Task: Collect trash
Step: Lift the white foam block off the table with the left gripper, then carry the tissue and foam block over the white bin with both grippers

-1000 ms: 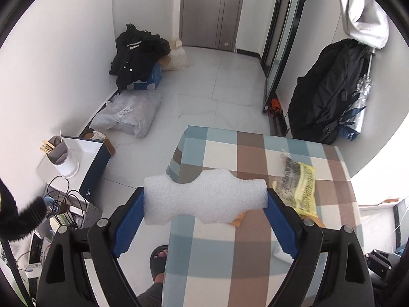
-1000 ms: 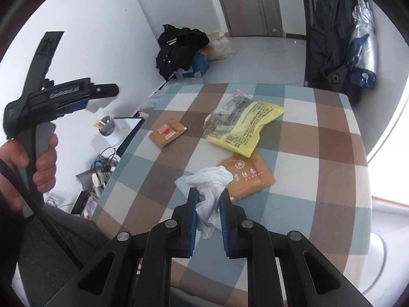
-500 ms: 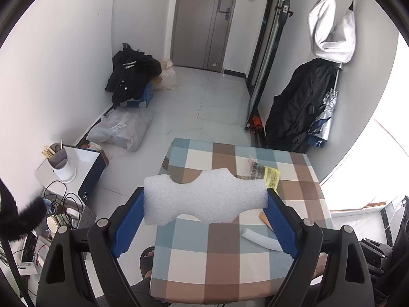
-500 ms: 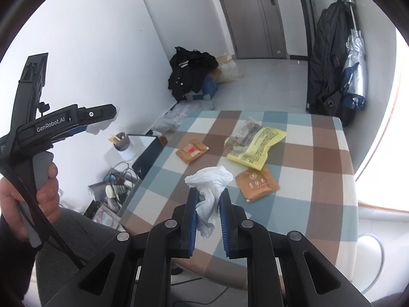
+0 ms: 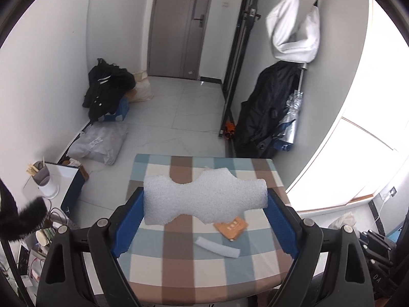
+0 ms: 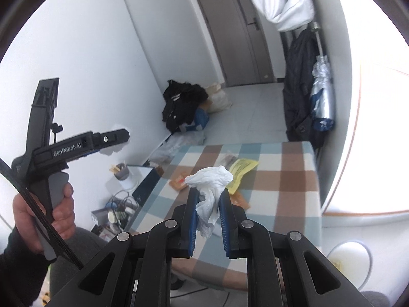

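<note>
On my left gripper (image 5: 205, 199) the jaws are spread wide and clamped on the two ends of a white foam piece (image 5: 204, 200). Its long axis runs straight across from one blue pad to the other, side to side in the left wrist view, and it's wavy-edged, pinched in at the middle. It's held up in the air above the checkered table (image 5: 179, 268).

Below it on the table I can see a small white foam strip (image 5: 217, 247) lying at a slant, and an orange packet (image 5: 231, 227) just beside it, farther from me.

Moving over to my right gripper (image 6: 209, 204), the jaws are nearly together and pinching a crumpled white tissue (image 6: 209, 189). It stands up lengthwise between the pads, with the bunched top fanning out above the fingertips and a tail hanging down between them.

The right wrist view gives me stuff the left one hides behind the foam: a yellow wrapper (image 6: 241, 171) and a second orange packet (image 6: 177, 181) on the table, plus the left hand (image 6: 48, 217) wrapped round the left gripper's handle. The foam strip only shows in the left view.
</note>
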`<move>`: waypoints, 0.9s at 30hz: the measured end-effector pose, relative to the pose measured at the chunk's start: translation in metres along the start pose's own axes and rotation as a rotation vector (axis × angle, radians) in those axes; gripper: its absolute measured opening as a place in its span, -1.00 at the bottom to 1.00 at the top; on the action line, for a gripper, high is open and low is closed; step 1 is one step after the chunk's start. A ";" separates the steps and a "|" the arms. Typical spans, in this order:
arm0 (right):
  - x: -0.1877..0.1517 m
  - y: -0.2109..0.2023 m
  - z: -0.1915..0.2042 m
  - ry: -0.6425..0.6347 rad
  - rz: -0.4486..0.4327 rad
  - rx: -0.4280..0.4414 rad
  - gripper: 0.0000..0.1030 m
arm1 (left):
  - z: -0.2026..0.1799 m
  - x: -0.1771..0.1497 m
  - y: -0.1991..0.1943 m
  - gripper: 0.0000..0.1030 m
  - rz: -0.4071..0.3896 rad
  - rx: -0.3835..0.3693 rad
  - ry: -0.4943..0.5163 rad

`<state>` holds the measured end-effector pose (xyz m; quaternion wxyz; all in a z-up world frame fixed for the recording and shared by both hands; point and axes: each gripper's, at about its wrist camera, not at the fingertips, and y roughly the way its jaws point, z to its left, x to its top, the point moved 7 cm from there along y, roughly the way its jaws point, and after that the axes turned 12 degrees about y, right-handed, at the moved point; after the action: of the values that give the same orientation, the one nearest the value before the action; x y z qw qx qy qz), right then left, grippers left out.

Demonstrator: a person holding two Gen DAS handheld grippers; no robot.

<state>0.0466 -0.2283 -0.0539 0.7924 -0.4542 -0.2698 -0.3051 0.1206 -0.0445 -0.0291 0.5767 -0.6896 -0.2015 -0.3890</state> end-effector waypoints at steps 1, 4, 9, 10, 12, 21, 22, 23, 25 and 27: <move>0.004 -0.006 -0.005 0.006 -0.012 -0.003 -0.68 | -0.006 0.003 -0.001 0.70 -0.008 -0.006 0.001; 0.018 -0.027 -0.022 0.014 -0.052 -0.027 -0.68 | -0.029 0.012 0.002 0.70 -0.013 -0.045 0.007; 0.037 -0.062 -0.057 0.024 -0.105 -0.082 -0.68 | -0.078 0.027 0.007 0.70 -0.021 -0.105 0.053; 0.040 -0.069 -0.066 0.032 -0.117 -0.096 -0.68 | -0.092 0.030 0.010 0.70 -0.021 -0.125 0.064; 0.043 -0.079 -0.081 0.041 -0.133 -0.124 -0.68 | -0.109 0.034 0.013 0.70 -0.020 -0.150 0.079; 0.041 -0.108 -0.169 0.130 -0.173 -0.245 -0.68 | -0.203 0.036 0.042 0.70 0.049 -0.306 0.164; 0.038 -0.111 -0.185 0.146 -0.176 -0.274 -0.68 | -0.215 0.034 0.046 0.70 0.061 -0.325 0.176; 0.036 -0.113 -0.198 0.167 -0.175 -0.287 -0.68 | -0.224 0.033 0.050 0.70 0.070 -0.336 0.190; 0.028 -0.114 -0.226 0.229 -0.165 -0.307 -0.68 | -0.246 0.028 0.062 0.70 0.097 -0.356 0.229; 0.018 -0.113 -0.256 0.292 -0.149 -0.338 -0.68 | -0.265 0.021 0.075 0.70 0.137 -0.388 0.254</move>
<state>0.0152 -0.5045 -0.0915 0.7108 -0.5106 -0.1302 -0.4659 0.1072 -0.3198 -0.0528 0.4793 -0.7451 -0.0016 -0.4639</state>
